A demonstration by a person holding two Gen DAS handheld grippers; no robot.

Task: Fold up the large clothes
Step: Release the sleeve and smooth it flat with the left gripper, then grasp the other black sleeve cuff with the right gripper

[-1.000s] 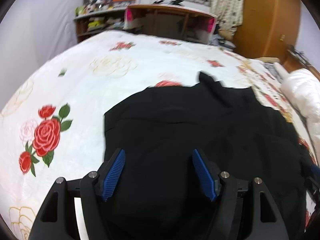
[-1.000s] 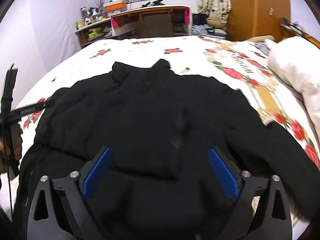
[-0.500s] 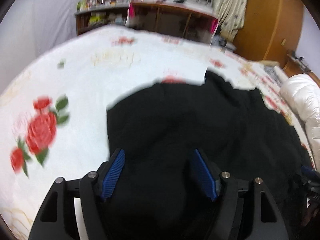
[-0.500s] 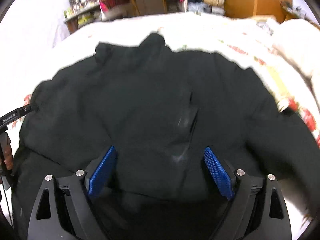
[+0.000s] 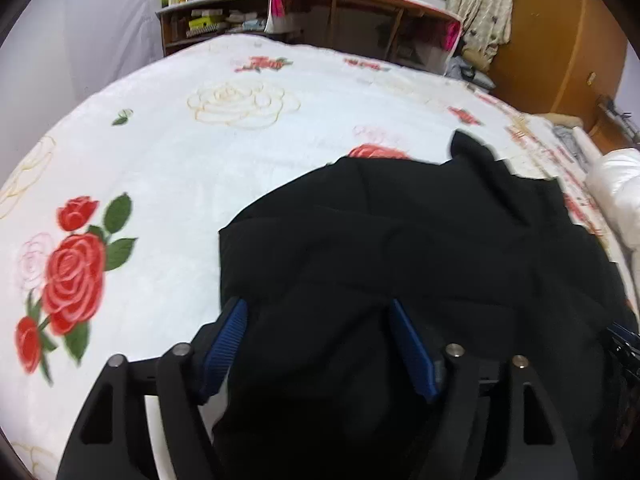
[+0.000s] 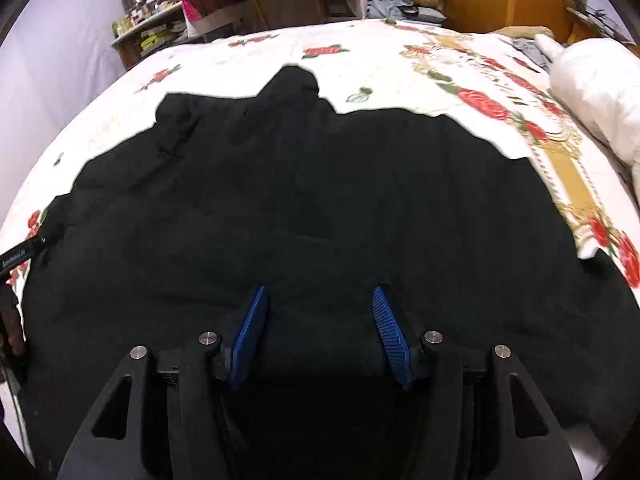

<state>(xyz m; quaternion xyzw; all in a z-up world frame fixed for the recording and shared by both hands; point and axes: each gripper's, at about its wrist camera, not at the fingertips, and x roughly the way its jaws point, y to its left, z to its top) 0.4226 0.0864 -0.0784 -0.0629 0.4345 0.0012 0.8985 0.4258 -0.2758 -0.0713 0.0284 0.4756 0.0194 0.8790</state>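
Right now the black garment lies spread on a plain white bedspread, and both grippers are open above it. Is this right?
Not quite: the bedspread is not plain; the left wrist view shows red roses printed on it. The black garment does lie spread there, with the left gripper and right gripper open above it.

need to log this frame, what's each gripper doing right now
left gripper: open, jaws apart over the black garment, gripping nothing.
right gripper: open, fabric between the pads, not clamped.

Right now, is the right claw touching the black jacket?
Cannot tell. In the right wrist view the right claw stands open with the black jacket filling the space between its blue pads, but black cloth hides any gap or contact.
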